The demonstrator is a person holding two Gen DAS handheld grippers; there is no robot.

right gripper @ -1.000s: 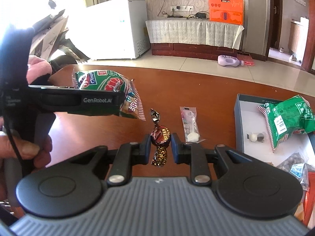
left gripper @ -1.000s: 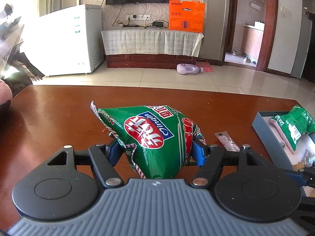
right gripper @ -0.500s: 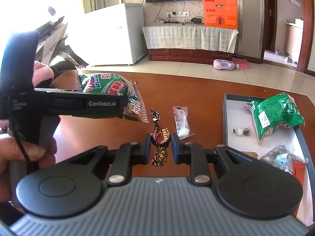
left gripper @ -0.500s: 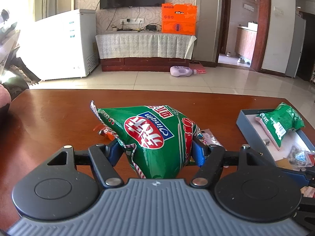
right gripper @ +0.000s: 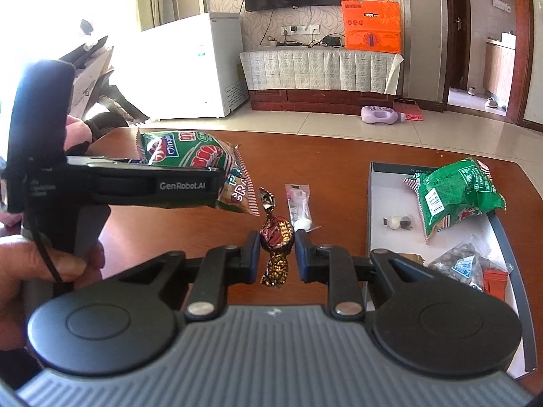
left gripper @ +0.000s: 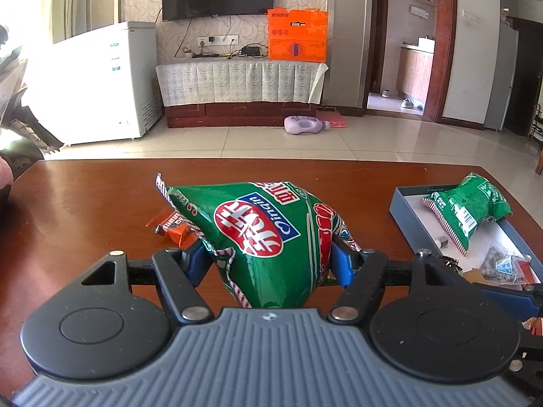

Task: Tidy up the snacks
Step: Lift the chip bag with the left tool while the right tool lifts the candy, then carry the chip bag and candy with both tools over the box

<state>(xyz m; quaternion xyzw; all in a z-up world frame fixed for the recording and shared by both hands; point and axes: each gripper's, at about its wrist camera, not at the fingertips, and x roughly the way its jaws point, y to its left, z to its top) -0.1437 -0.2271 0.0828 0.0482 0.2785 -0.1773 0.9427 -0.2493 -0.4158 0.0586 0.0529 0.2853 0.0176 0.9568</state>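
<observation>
My left gripper [left gripper: 269, 259] is shut on a green snack bag [left gripper: 268, 234] with a red and white logo, held above the brown table [left gripper: 85, 210]. From the right wrist view the same bag [right gripper: 190, 152] sticks out of the left gripper at the left, with a hand around its handle. My right gripper [right gripper: 276, 254] is shut on a brown wrapped candy [right gripper: 276, 234], upright between the pads. At the right stands a grey open box [right gripper: 387, 169] with a second green bag [right gripper: 458, 193], small sweets and packets in it.
A clear sachet [right gripper: 298, 203] with a white sweet lies on the table beyond the candy. An orange-brown wrapper [left gripper: 174, 227] lies behind the held bag. Beyond the table are tiled floor, a white freezer [left gripper: 98, 81] and a TV bench.
Both grippers have drifted toward the box, which now sits closer and fuller in both views. Each grip is unchanged.
</observation>
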